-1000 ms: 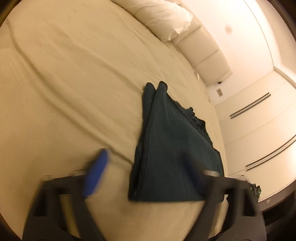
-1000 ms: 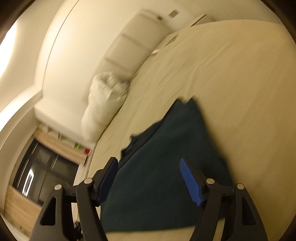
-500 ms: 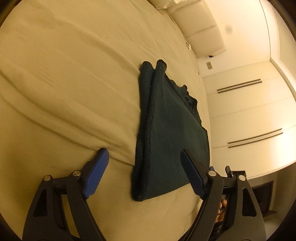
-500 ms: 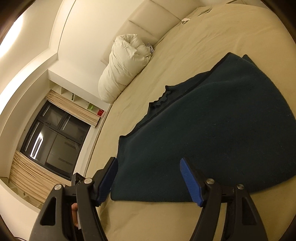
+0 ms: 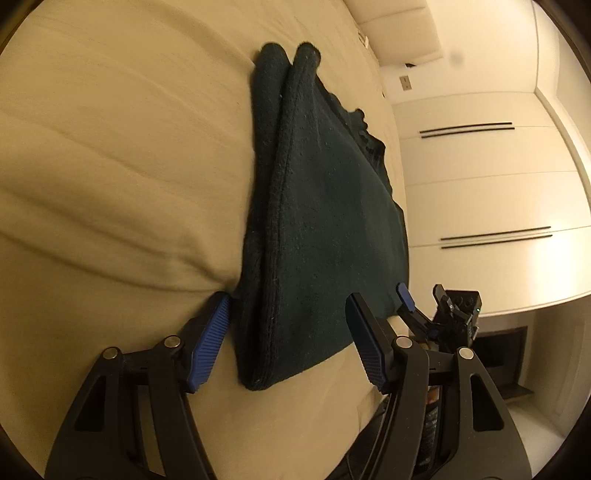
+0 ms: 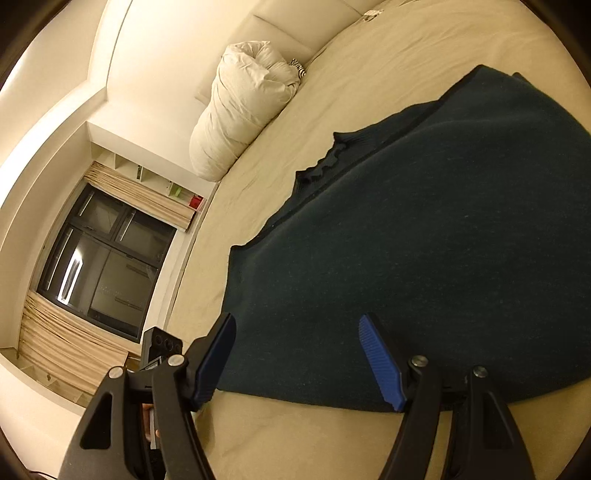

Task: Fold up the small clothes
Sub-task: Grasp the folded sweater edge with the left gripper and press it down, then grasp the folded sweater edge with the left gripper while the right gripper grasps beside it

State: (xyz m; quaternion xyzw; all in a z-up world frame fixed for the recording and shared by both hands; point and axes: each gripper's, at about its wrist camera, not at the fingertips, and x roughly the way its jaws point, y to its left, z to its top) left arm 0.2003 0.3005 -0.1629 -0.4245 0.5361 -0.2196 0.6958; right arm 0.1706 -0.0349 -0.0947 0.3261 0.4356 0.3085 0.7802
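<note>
A dark teal knit garment [image 5: 325, 206] lies folded flat on the beige bed sheet [image 5: 110, 147]. It also shows in the right wrist view [image 6: 424, 240], with a ribbed edge toward the pillow. My left gripper [image 5: 290, 308] is open; its blue pads straddle the garment's near folded corner, low over the sheet. My right gripper [image 6: 297, 330] is open, its pads straddling the garment's near edge at the other corner. The right gripper also appears in the left wrist view [image 5: 436, 314] past the garment.
A rolled white duvet [image 6: 243, 107] lies at the head of the bed by the padded headboard [image 6: 295, 22]. A dark window with curtains [image 6: 96, 266] is beyond the bed's side. White wardrobe doors [image 5: 498, 177] stand on the other side. The bed's edge [image 5: 362, 406] is close below the grippers.
Both grippers have moved down and closer to the garment's near edge, which now sits between each pair of open pads. The garment has not moved.
</note>
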